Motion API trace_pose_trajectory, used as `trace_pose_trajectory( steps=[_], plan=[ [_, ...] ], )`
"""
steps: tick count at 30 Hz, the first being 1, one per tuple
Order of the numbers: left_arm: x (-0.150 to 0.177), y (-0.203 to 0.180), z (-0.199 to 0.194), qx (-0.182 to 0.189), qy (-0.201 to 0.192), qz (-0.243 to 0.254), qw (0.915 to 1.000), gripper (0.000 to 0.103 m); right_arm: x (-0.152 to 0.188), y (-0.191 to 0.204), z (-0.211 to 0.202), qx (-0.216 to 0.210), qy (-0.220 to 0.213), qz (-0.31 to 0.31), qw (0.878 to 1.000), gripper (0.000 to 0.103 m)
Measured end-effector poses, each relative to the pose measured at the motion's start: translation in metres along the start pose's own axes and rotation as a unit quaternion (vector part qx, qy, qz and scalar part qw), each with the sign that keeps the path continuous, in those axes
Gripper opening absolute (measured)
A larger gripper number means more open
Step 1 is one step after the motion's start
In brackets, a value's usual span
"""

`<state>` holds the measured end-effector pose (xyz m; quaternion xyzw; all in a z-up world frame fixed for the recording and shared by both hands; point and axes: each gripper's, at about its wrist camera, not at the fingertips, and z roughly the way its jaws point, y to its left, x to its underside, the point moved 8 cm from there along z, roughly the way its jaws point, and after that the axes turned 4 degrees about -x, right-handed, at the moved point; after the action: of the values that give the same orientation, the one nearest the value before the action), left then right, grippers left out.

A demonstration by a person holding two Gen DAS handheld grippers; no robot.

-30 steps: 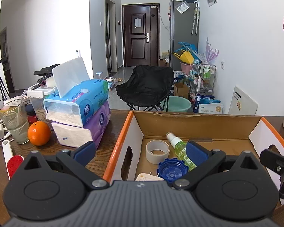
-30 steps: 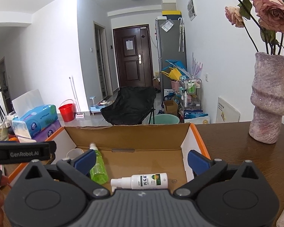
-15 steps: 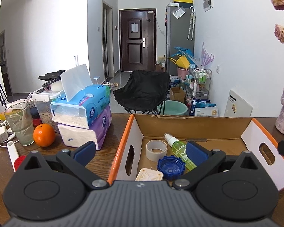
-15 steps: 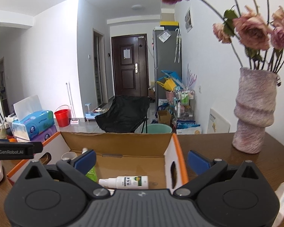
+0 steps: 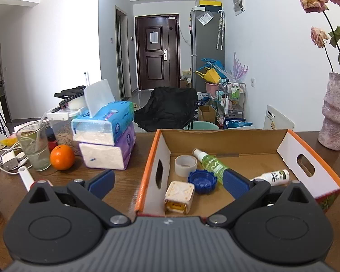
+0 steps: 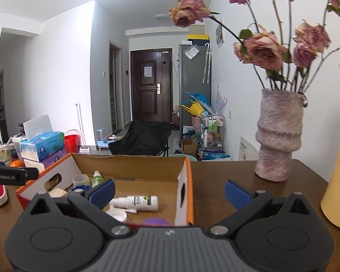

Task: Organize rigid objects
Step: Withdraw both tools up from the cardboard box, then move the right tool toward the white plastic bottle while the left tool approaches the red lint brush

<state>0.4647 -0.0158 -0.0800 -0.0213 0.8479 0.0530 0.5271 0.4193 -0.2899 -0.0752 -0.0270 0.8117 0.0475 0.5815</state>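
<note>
Left gripper (image 5: 167, 182): jaws spread wide, nothing between them; raised over the near left corner of the box, one blue pad above the desk, the other above the box floor.
Right gripper (image 6: 168, 191): jaws spread wide, empty; straddling the right wall of the box, one pad over the box floor, the other over bare desk.
Box (image 5: 224, 133): open cardboard, orange rim, white outer walls with handle holes; sitting mid-desk.
Tape roll (image 5: 185, 164): on the box floor toward the far left corner, ahead of the left jaws.
Green spray bottle (image 5: 212, 163): lying just right of the tape roll, its lower end hidden behind the left gripper's right pad.
Blue cap (image 5: 202, 181): near the left wall, between the left pads, touching or nearly touching the cream cube.
Cream cube (image 5: 179, 195): nearest the left gripper, by the left wall.
White spray bottle (image 6: 137, 202): lying on its side toward the near right part of the floor, between the right jaws.
Left view only: orange (image 5: 62, 160), glass (image 5: 35, 147) and stacked tissue packs (image 5: 106, 133) on the left part of the desk.
Right view only: white lid (image 6: 117, 215) and a purple piece (image 6: 155, 221) at the near edge of the box; yellow object (image 6: 338, 181) at the right desk edge.
Vase (image 6: 278, 136): with dried roses, at the far right corner of the desk, well apart from the box.
</note>
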Motion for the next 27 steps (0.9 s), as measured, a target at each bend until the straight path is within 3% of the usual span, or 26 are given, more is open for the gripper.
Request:
trace_pose_trajectory(
  steps=[27],
  plan=[
    [0.058,0.081,-0.055,-0.043,0.045,-0.020,0.9978,0.103,0.065,-0.059,-0.068,0.090,0.053,0.006,0.995,0.103]
  ],
)
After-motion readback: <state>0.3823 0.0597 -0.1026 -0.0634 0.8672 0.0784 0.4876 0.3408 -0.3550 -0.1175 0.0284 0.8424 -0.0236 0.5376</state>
